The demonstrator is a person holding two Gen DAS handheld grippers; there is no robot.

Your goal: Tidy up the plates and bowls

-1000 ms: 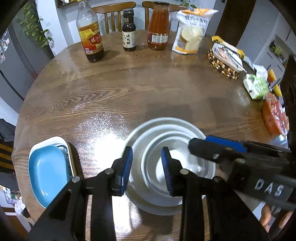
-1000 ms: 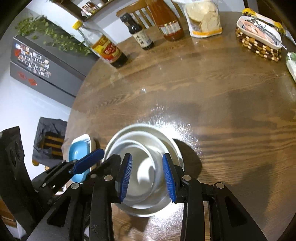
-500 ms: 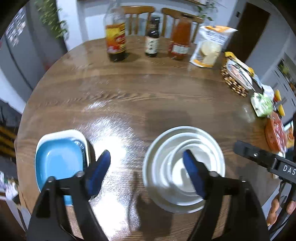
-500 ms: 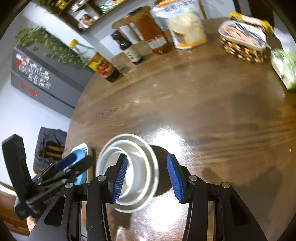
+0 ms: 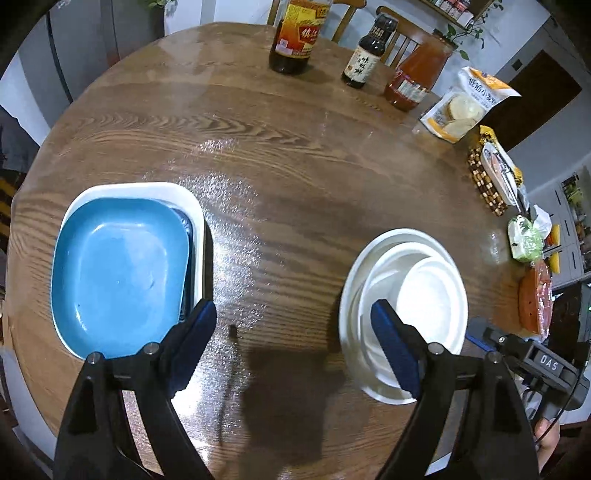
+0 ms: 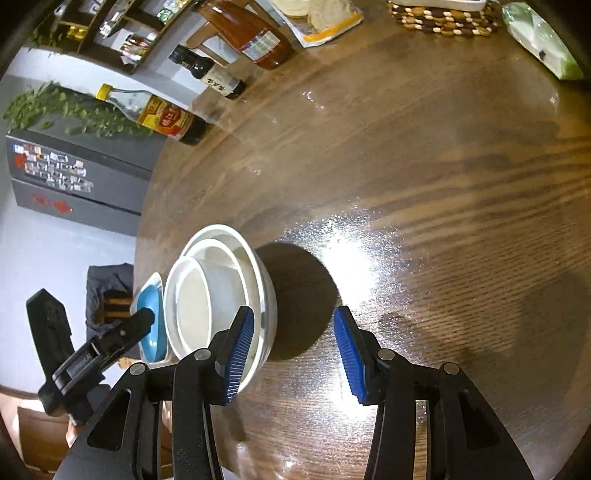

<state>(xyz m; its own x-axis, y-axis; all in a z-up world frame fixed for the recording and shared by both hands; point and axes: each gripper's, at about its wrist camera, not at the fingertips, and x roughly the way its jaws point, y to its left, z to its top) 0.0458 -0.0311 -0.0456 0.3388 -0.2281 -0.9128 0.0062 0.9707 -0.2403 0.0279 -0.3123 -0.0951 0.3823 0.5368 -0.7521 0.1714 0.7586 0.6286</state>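
the tabletop (image 5: 295, 155) is varnished wood, glossy, with strong grain and glare. white bowls (image 5: 406, 295) and blue plate (image 5: 118, 266) look like smooth glazed ceramic. both sets of jaws carry ribbed blue pads (image 6: 240, 350) on matt black plastic. the trivet (image 6: 443, 18) is beaded wood.

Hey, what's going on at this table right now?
A person is sorting dishes with two hand-held grippers. The white bowls sit nested in one stack; the blue plate rests in a white dish beside them. The left hand-held gripper and right hand-held gripper are both open, holding nothing.
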